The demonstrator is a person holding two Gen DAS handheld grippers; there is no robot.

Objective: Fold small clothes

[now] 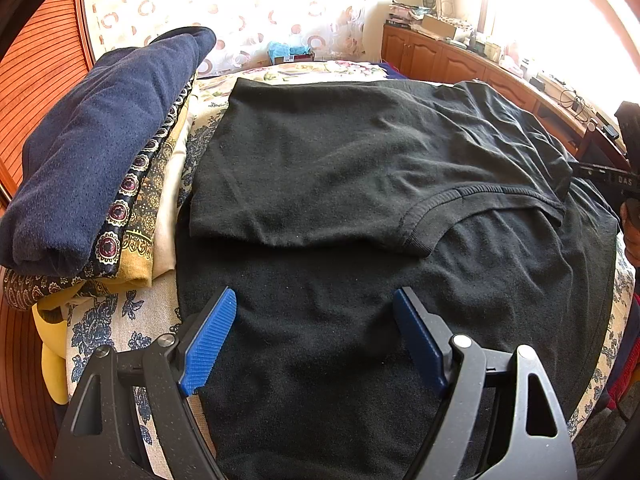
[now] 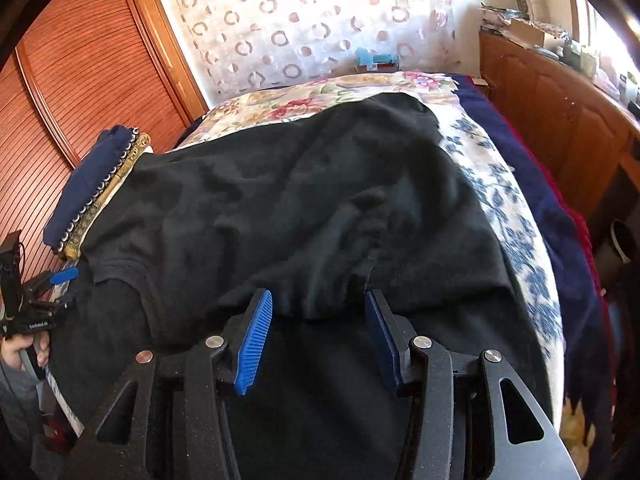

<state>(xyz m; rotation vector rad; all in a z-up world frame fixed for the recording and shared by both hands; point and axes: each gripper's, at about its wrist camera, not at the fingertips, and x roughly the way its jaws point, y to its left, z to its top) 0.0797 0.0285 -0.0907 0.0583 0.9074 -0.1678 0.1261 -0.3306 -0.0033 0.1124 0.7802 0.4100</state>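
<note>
Both claws hang released — left claw (image 1: 314,334), right claw (image 2: 318,334). The black shirt (image 1: 360,168) lies half-folded on the bed (image 2: 516,216).

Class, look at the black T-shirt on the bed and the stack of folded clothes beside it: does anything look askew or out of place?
The black T-shirt is folded unevenly: its folded-over part lies aslant, the ribbed collar sits off to the right, and the cloth is wrinkled. The folded stack lies fairly neat beside it. Both hand-held grippers are open, holding nothing.

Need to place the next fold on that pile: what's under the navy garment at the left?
Under the navy garment lie a dark medallion-print cloth, a mustard-gold one and a cream one. Only their edges show; anything deeper is covered.
</note>
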